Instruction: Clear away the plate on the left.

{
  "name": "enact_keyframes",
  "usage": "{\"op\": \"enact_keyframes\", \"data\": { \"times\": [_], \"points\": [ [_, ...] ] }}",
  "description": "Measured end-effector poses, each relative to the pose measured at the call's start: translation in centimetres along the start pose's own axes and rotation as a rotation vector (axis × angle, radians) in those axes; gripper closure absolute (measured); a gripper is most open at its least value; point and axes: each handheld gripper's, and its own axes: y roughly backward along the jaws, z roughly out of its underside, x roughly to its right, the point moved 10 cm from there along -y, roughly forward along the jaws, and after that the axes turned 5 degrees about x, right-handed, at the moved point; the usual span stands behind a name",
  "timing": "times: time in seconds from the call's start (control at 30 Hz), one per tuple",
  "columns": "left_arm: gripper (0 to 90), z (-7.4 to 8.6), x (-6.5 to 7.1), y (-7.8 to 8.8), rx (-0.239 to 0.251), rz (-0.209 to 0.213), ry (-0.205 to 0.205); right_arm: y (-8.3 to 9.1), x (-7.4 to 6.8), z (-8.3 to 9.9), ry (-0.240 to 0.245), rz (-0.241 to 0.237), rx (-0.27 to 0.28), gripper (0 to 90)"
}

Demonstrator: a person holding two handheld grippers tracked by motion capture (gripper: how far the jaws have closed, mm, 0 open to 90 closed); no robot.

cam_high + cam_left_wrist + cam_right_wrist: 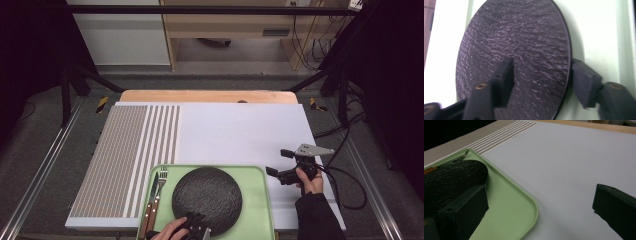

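Green is the colour of the tray, and it sits at the near edge of the white surface. A round black plate lies flat in the middle of the tray. A fork and a knife with wooden handles lie in the tray too, just left of the plate.

The left claw is at the near rim of the plate. Its jaws are spread, one over the top of the plate and one beside its edge on the tray, and they do not seem to squeeze it. The right claw waits just right of the tray, spread wide with nothing in it.

If the left claw lifts now, the plate could slip out and bang on the tray, because the jaws are loose. A push on the plate could also slide it into the fork.
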Motion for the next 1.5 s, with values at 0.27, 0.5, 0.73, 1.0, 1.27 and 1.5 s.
{"op": "enact_keyframes", "data": {
  "times": [0.27, 0.5, 0.73, 1.0, 1.27, 1.5],
  "points": [
    [18.0, -0.8, -1.1, 1.2, 0.106, 0.044, 0.208, 0.0, -0.1, 0.0, -0.002, -0.002, 0.0, 0.2],
    [8.4, -0.4, -2.8, 2.2, 0.164, 0.093, 0.393, 0.0, 0.0, 0.0, -0.001, 0.0, 0.0, 0.2],
    [5.3, 1.1, -5.4, 3.3, 0.209, 0.086, 0.521, 0.0, 0.0, 0.0, -0.002, 0.0, 0.0, 0.2],
    [4.4, 3.9, -9.1, 4.8, 0.277, 0.009, 0.656, 0.0, 0.0, 0.0, -0.003, 0.002, -0.002, 0.2],
    [4.1, 8.4, -11.7, 5.3, 0.315, -0.081, 0.803, 0.0, 0.0, 0.1, -0.004, 0.001, -0.003, 0.2],
    [3.6, 11.5, -12.9, 5.6, 0.311, -0.149, 0.86, 0.0, 0.0, 0.1, -0.004, 0.001, -0.006, 0.2]
  ]
}}
